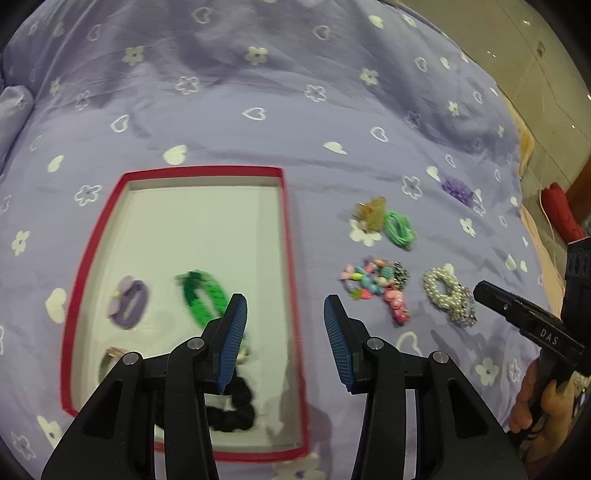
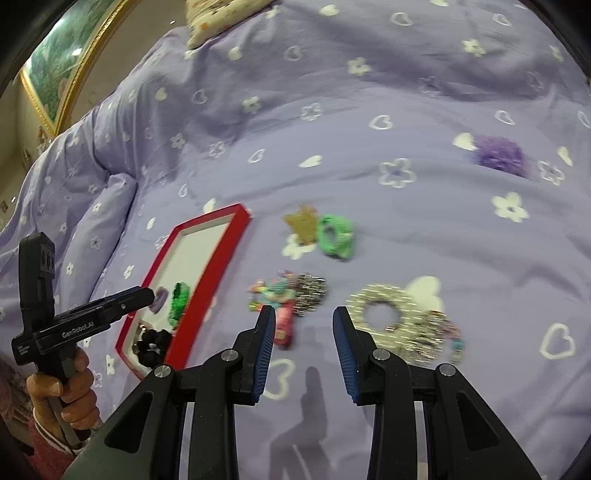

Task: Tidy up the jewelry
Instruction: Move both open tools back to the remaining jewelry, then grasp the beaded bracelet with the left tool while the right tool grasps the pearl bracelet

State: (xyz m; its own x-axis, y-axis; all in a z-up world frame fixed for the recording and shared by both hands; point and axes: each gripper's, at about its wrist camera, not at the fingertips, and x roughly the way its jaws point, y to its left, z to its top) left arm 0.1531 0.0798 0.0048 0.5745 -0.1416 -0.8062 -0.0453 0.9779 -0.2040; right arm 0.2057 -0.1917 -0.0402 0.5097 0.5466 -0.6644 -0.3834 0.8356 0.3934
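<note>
A red-rimmed white tray (image 1: 288, 236) lies on the purple bedspread; it also shows in the right wrist view (image 2: 218, 254). In it lie a purple clip (image 1: 127, 308), a green braided band (image 1: 205, 301) and a black scrunchie (image 1: 236, 410). My left gripper (image 1: 284, 339) is open and empty above the tray's right rim. Right of the tray lie a yellow clip (image 2: 301, 221), a green hair tie (image 2: 334, 236), a colourful bead bracelet (image 2: 275, 291), a pearl scrunchie (image 2: 384, 306) and a purple scrunchie (image 2: 500, 155). My right gripper (image 2: 304, 350) is open and empty, between the beads and the pearl scrunchie.
The bedspread (image 2: 369, 92) has white hearts and flowers. A pillow (image 2: 218, 18) lies at the far edge. A framed picture (image 2: 62, 62) hangs on the left wall. A red object (image 1: 561, 214) stands beyond the bed's right edge.
</note>
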